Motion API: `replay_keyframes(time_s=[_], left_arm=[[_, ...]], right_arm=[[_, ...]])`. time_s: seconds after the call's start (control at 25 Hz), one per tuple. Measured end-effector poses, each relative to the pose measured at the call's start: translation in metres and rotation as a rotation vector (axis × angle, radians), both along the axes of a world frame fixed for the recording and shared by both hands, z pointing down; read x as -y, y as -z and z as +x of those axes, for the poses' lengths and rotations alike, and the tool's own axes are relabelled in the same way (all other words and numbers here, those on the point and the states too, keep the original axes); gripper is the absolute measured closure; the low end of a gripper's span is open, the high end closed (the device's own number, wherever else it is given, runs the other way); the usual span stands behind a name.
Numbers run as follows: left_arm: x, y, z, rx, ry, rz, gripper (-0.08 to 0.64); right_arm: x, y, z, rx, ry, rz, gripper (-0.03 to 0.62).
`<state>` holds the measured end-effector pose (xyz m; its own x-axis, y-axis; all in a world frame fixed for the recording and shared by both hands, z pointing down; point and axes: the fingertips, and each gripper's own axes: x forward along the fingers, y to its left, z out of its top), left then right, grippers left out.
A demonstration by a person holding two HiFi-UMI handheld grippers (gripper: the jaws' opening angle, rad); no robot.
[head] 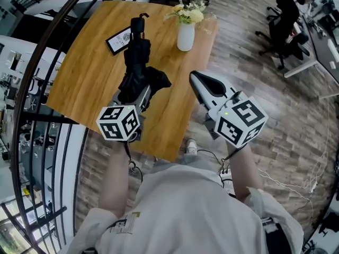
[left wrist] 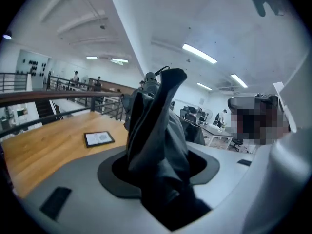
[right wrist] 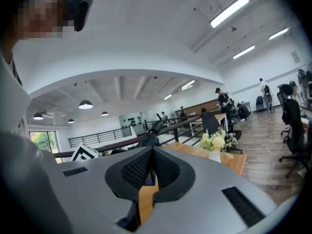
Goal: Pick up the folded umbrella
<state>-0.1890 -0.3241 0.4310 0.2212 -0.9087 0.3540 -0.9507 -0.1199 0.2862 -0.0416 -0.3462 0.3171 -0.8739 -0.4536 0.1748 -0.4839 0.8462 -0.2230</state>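
The folded black umbrella (head: 136,54) hangs in the air above the wooden table (head: 79,73), its handle end pointing away from me. My left gripper (head: 139,98) is shut on its bunched fabric near the lower end. In the left gripper view the dark cloth (left wrist: 156,130) fills the space between the jaws of the left gripper (left wrist: 158,177). My right gripper (head: 197,81) hovers to the umbrella's right, apart from it, jaws together and holding nothing. In the right gripper view the right gripper (right wrist: 146,182) shows only a thin slit between its pads.
A white vase with flowers (head: 185,36) stands at the table's far right. A black-framed card (head: 117,40) lies at the far middle, beside the umbrella's handle. A dark railing (head: 32,89) curves along the left. Office chairs (head: 286,30) and desks stand on the wooden floor at right.
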Motion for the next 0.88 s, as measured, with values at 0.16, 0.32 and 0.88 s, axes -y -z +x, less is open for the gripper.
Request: replay_keyframes(time_s=[0.16,0.32,0.88], left_arm=[[-0.01,0.076,-0.013,0.049,0.041,0.178,0.314],[-0.026,0.142,-0.017,0.153,0.049,0.335,0.314],[-0.101,0.269,-0.022,0.305,0.091,0.634,0.311]], right_arm=[[-0.007,0.053,0.003,0.017,0.004,0.135,0.565],[-0.014,0.094,0.009,0.035,-0.004,0.234,0.565],[-0.06,0.188,0.022,0.138,-0.007,0.453,0.565]])
